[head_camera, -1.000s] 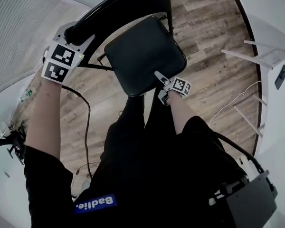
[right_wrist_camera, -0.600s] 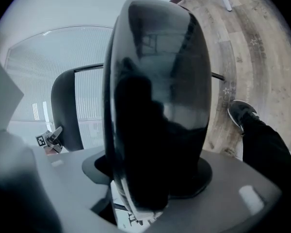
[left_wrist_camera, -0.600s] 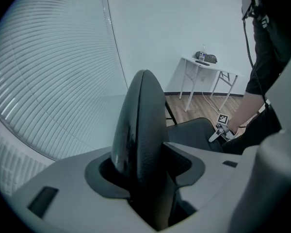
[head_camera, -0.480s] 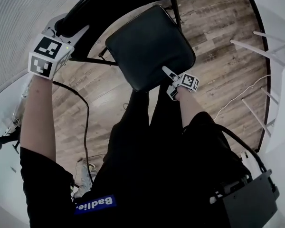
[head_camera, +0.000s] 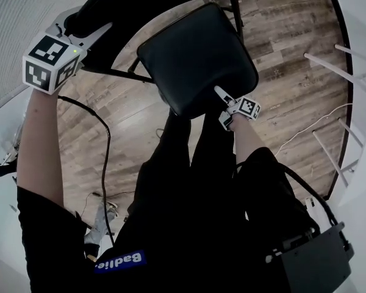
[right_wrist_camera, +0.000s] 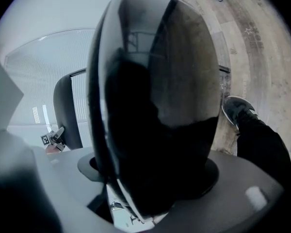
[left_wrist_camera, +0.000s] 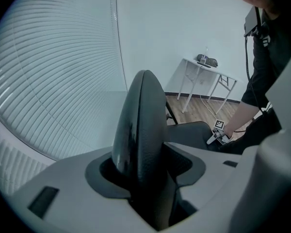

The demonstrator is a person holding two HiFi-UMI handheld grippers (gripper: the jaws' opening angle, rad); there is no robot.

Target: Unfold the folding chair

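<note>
Seat (right_wrist_camera: 155,106) now sits deeper in the right tongs (head_camera: 222,102) than a moment ago; chair (head_camera: 189,54) stands on the wood floor (head_camera: 280,54).
Left tongs (head_camera: 88,29) pinch the backrest (left_wrist_camera: 140,125) at its top edge. Right tongs, jaws just widened, clamp the seat's front edge, which fills their gap. Seat faces up, directly ahead of the person's legs (head_camera: 183,163), backrest beyond it.

Left gripper (left_wrist_camera: 148,171): jaws clamped on backrest (left_wrist_camera: 140,115) edge
Seat (left_wrist_camera: 189,132): beyond backrest, right gripper (left_wrist_camera: 217,136) at its edge
Blind (left_wrist_camera: 53,81): left
White table (left_wrist_camera: 203,66): by wall (left_wrist_camera: 174,23)
</note>
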